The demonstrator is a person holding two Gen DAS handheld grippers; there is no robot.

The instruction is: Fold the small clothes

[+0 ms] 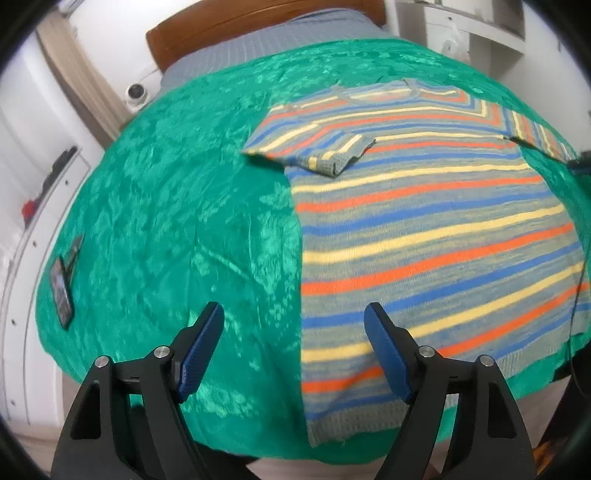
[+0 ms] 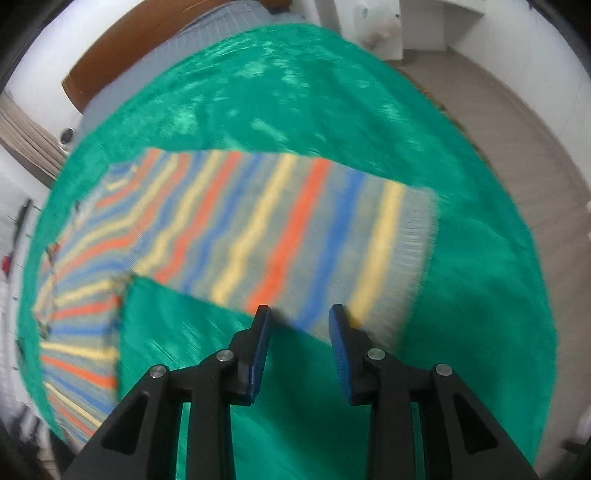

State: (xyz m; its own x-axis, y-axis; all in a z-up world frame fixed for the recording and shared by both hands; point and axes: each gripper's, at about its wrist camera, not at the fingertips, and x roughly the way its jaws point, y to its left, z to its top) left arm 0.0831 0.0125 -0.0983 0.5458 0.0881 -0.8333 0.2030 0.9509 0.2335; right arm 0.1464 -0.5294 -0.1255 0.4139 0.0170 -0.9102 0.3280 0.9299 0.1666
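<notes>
Surface: a bed under a green patterned cover (image 1: 177,206), crumpled and shiny in patches; grey checked bedding (image 1: 236,51) shows beyond it at 12 o'clock.
Headboard: brown wood (image 1: 207,26) at 12 o'clock in the left wrist view, at 11 o'clock in the right wrist view.
Striped shirt (image 1: 424,221): lies flat on the cover, grey with orange, blue and yellow bands; one short sleeve (image 1: 314,147) is folded in over the chest, collar toward the headboard.
Left tool (image 1: 293,345): jaws spread wide, nothing between them, over the shirt's side edge near its hem.
Right tool (image 2: 300,323): jaws apart, nothing between them, tips at the shirt's long edge; this view is blurred.
Phone (image 1: 61,291): dark, on the cover at 9 o'clock.
Room: white walls, beige curtain (image 1: 74,70) at 10 o'clock, a small white dome device (image 1: 136,94) beside the bed, wood-tone floor (image 2: 517,122) at 2 o'clock in the right view.
</notes>
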